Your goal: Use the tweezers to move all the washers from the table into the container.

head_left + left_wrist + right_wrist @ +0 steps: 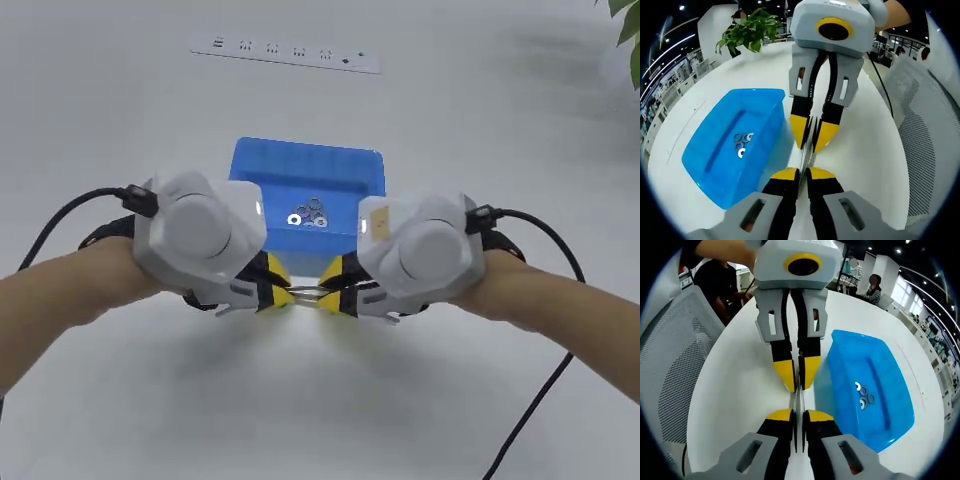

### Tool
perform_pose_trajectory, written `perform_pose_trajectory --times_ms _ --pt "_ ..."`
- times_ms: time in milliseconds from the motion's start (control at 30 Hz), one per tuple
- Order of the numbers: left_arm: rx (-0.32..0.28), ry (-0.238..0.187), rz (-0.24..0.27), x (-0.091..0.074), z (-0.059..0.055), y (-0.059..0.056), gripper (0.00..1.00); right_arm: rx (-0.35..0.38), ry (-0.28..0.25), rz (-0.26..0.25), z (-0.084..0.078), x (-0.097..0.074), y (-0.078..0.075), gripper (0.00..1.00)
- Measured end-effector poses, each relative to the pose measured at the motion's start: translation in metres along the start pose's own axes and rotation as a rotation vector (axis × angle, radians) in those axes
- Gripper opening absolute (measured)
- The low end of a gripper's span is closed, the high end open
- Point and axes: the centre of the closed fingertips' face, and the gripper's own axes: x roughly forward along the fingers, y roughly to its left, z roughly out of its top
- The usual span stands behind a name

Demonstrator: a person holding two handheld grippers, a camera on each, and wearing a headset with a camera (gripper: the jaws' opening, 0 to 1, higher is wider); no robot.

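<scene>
Several washers in container beyond tweezers, pinched between left tool, right tool

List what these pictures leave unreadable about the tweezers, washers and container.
- tweezers: head view, left tongs and right tongs cover both ends; tips can't be told.
- washers: head view, small and overlapping; count unclear.
- container: head view, near corners behind the tongs' white housings.
- table: head view, patch under the tongs hidden; leftover washers can't be ruled out.
</scene>
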Motion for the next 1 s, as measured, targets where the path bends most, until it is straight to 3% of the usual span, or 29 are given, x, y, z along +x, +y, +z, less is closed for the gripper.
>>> perform_pose_trajectory --times_ms 200,367,467,533,633,733,800,900,1000 --pt "-0.008 0.006 0.008 -0.002 0.000 0.001 0.14 0.021 0.015 -0.002 0.000 0.000 -0.001 0.12" --pt "-0.007 -0.001 0.027 -0.005 0.002 0.001 0.21 0.010 0.036 -0.041 -0.001 -0.002 -0.006 0.19" --pt "-0.049 -0.054 0.070 -0.011 0.012 0.004 0.21 -0.053 0.069 -0.090 -0.004 -0.007 -0.007 0.21" --pt "-0.074 -0.085 0.087 -0.017 0.017 0.003 0.22 -0.042 0.062 -0.099 -0.005 -0.011 -0.002 0.21" --pt "-0.118 -0.155 0.127 -0.032 0.019 0.000 0.28 0.079 -0.010 -0.104 -0.004 -0.023 0.012 0.24" --pt "-0.167 -0.210 0.180 -0.052 0.011 -0.006 0.33 0.157 -0.047 -0.138 -0.011 -0.042 0.023 0.28" --pt "-0.215 -0.257 0.225 -0.069 0.005 -0.010 0.39 0.226 -0.109 -0.175 -0.011 -0.059 0.030 0.32" --pt "-0.300 -0.351 0.288 -0.100 0.005 -0.015 0.53 0.364 -0.272 -0.260 0.002 -0.096 0.028 0.33" --pt "-0.337 -0.421 0.339 -0.127 0.013 -0.016 0.66 0.481 -0.401 -0.351 0.011 -0.130 0.017 0.38"
